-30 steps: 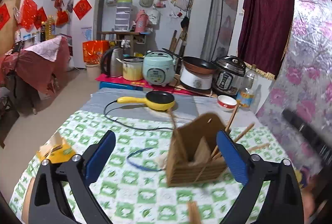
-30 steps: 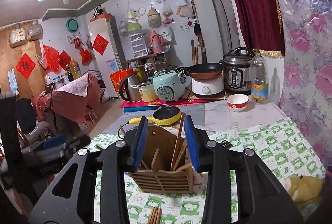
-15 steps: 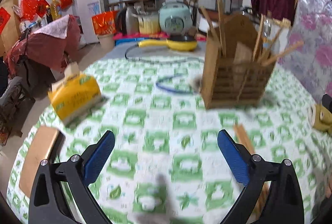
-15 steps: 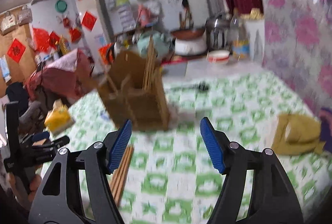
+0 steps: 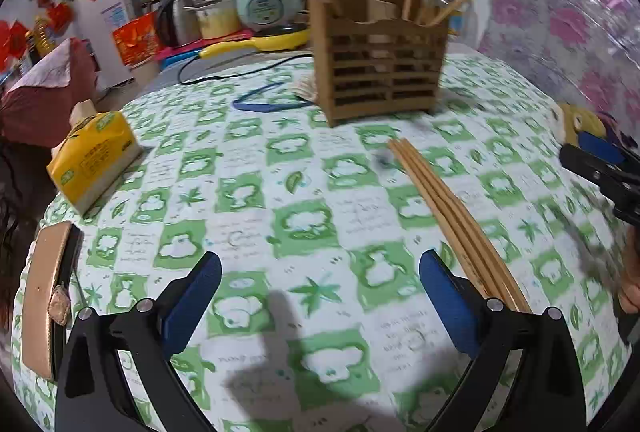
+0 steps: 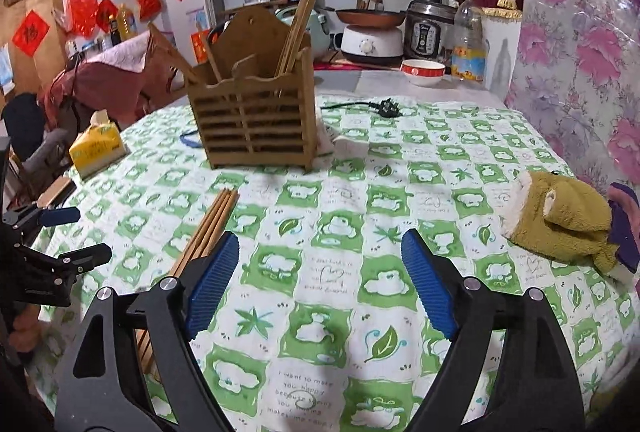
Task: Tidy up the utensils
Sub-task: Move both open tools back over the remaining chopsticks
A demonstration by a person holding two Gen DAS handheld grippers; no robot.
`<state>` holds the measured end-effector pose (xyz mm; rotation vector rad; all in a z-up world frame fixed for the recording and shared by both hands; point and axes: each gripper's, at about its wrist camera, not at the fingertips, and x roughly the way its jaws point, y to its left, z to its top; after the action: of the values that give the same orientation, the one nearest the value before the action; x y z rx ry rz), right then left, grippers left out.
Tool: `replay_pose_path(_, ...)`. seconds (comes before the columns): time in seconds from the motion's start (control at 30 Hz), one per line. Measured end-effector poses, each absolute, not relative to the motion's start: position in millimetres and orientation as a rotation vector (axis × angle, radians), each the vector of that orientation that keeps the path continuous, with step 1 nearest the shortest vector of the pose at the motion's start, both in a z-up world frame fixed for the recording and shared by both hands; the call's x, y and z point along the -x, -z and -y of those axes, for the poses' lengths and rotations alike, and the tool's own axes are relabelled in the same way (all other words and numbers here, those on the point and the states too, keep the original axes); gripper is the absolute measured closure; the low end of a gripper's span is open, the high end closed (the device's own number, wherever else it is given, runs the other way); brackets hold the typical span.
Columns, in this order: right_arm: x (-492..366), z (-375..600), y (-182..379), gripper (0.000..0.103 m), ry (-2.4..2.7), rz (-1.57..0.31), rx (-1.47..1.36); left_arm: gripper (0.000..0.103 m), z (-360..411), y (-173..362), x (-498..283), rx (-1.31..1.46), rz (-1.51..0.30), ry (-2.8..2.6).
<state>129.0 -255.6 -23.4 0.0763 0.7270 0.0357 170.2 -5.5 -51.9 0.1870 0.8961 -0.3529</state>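
A slatted brown wooden utensil holder (image 6: 256, 124) stands upright toward the far side of the tabletop (image 6: 440, 160), which is covered by a green-and-white checked cloth. Several wooden chopsticks (image 6: 298, 28) stand inside its compartments, leaning at different angles. A loose bundle of long wooden chopsticks (image 5: 448, 216) lies flat on the cloth, nearer than the holder and apart from it.

The left tongs (image 5: 320, 302) hang wide over bare cloth with nothing between the blue pads; the lying bundle runs just beside the right pad (image 5: 446, 300). The right tongs (image 6: 318, 282) have just been opening and now stand wide, also with only cloth between them; the bundle's near end passes behind their left finger.

A yellow pack of tissues (image 5: 94, 158) sits near the left edge of the tabletop. A floppy olive-green plush toy (image 6: 564, 216) rests near the right edge. A black power plug (image 6: 386, 107) lies beyond the holder toward the far edge.
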Motion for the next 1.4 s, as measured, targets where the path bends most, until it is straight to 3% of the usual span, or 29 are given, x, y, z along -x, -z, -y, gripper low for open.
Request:
replay_pose_path(0.2,-118,250,34,0.016,-0.106,-0.772,-0.070,0.006,20,56,-146,-0.252,-0.908,0.529)
replay_pose_path(0.67,-119,257,41,0.015,-0.125,-0.821,-0.134,0.006,59,65,-101,-0.495,-0.840,0.707)
replay_pose_path(1.07,-120,257,42,0.015,-0.123,-0.825,-0.135,0.006,68,73,-107,-0.553,-0.871,0.693)
replay_pose_path(1.4,-121,258,45,0.015,-0.125,-0.833,-0.139,0.004,29,77,-151,-0.406,-0.961,0.426)
